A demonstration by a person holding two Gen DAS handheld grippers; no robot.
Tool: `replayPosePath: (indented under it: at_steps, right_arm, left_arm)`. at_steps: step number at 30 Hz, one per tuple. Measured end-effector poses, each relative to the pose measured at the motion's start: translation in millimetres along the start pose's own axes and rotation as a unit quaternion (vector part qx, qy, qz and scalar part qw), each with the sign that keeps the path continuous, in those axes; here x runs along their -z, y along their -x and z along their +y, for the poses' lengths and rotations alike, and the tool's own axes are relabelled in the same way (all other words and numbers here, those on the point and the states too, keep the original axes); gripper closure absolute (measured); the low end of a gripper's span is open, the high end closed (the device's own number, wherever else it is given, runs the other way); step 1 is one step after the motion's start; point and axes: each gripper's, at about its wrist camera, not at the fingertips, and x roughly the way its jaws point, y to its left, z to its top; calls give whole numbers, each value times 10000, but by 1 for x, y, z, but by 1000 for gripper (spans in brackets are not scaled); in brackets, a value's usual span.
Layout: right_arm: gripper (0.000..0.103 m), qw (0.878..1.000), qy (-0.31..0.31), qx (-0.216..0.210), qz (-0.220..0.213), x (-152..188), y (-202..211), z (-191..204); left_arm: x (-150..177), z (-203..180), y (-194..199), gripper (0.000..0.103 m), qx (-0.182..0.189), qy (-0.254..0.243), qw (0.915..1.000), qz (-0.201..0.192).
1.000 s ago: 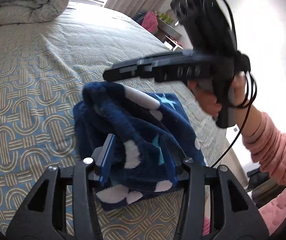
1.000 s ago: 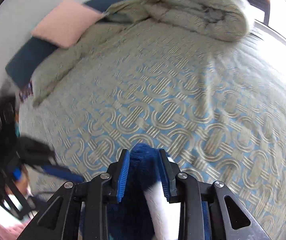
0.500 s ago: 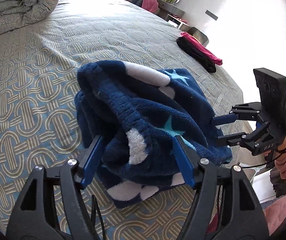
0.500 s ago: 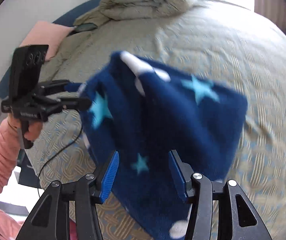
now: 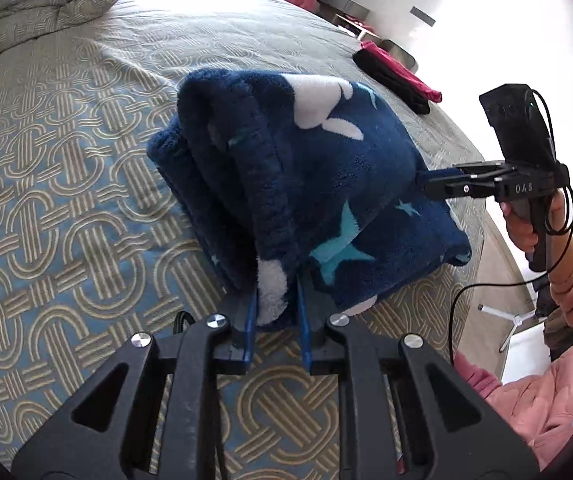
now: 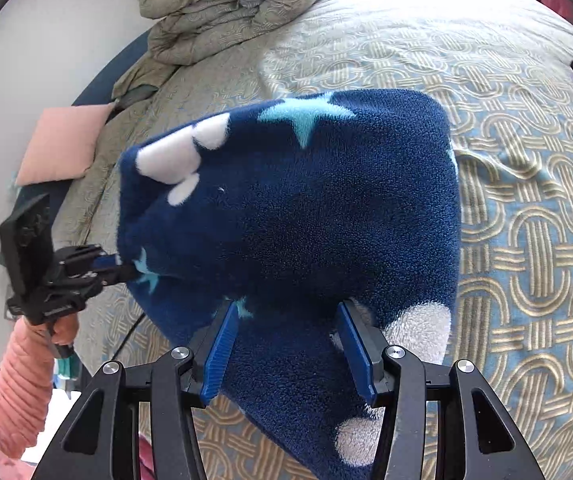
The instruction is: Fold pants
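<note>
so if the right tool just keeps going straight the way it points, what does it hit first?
The folded navy fleece pants with stars and white patches. The right tool stands open with the fabric already lying between its blue fingers, so it would likely push straight into that bundle. Exact depth is unclear.

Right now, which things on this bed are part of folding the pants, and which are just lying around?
Part of the job:
blue fleece pants
left gripper, clamped on them
right gripper, open around them

Just lying about:
rolled duvet
pink pillow
red and black clothes
</note>
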Motion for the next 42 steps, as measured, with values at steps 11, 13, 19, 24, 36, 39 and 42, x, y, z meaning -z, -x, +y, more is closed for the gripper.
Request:
replayPosePath:
  at_steps: [11, 13, 19, 24, 36, 39, 42]
  right_arm:
    - [36, 9937, 421, 749, -719, -47, 2, 21]
    - [39, 9856, 367, 1609, -373, -52, -32, 5]
    - [38, 9860, 524, 1362, -807, -41, 0, 20]
    - [37, 9866, 427, 1142, -1083, -22, 38, 19]
    - [28, 9822, -1870, 56, -168, 44, 6, -87]
    - [28, 9873, -1549, 273, -232, 42, 15, -81]
    - [26, 9923, -1050, 574, -329, 35, 23, -67]
  left_arm:
    - [-9, -9, -2, 53, -587, 59, 9983, 46]
    - [-5, -4, 0, 45, -630, 238, 9977, 6]
    - [-10, -18, 14, 46, -1008, 335, 9943, -54]
    - [-32, -53, 40, 46, -1062, 243, 9917, -681]
    - [-47, -8, -53, 29, -2020, 1025, 9740, -26]
    - [-47, 3, -36, 28, -1734, 1477, 9735, -188]
    - [-46, 6, -28, 28, -1592, 1476, 9760, -198]
